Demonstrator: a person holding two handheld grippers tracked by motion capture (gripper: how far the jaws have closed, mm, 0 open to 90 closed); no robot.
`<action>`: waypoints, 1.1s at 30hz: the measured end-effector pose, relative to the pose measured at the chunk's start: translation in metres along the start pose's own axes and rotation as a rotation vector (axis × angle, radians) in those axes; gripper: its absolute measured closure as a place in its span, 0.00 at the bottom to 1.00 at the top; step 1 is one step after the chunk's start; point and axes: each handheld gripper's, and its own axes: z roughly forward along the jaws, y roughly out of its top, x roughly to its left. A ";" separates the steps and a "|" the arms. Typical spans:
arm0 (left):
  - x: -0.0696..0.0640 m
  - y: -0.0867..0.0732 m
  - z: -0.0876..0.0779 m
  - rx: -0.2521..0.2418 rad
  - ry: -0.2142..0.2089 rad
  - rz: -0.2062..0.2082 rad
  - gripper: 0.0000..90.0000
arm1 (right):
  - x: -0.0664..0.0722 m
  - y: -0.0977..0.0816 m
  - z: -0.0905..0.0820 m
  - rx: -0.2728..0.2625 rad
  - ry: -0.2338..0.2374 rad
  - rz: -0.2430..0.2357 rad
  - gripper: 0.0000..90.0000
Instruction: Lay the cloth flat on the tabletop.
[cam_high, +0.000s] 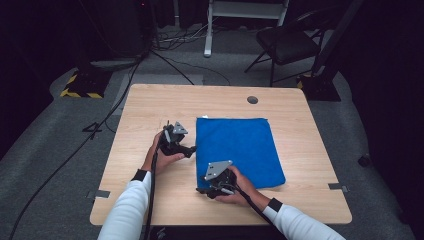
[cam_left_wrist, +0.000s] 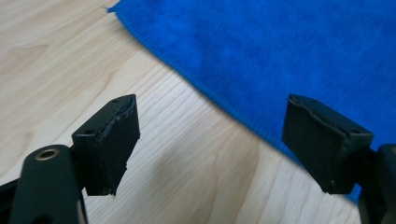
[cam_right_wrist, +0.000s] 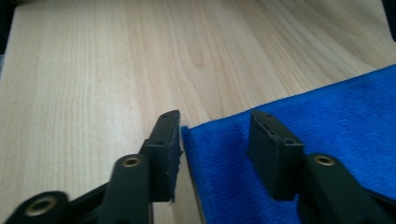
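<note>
right claw (cam_right_wrist: 214, 149) astride blue cloth (cam_right_wrist: 327, 116) corner — apart

Left tongs (cam_high: 190, 149) gaping wide, right tongs (cam_high: 202, 189) half-closed, low

This looks like a lab or recording studio: a bare wooden table (cam_high: 150, 105) stands on grey carpet, cables (cam_high: 100, 125) trail across the floor, with dark curtains and a black chair (cam_high: 285, 42) behind.

A blue cloth (cam_high: 237, 150) lies flat on the table. Its near corner sits between the right gripper (cam_right_wrist: 215, 140) jaws; its edge runs just ahead of the left gripper (cam_left_wrist: 210, 135).
</note>
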 end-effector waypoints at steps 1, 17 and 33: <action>0.002 0.002 0.002 -0.007 -0.016 -0.022 0.21 | 0.000 0.000 0.000 -0.003 -0.001 -0.001 0.68; 0.021 0.030 0.045 0.010 0.100 -0.123 0.24 | 0.004 0.000 -0.001 -0.002 -0.028 -0.014 0.98; 0.032 0.035 0.062 0.022 0.140 -0.148 0.32 | 0.016 0.001 -0.001 0.004 0.012 -0.051 0.98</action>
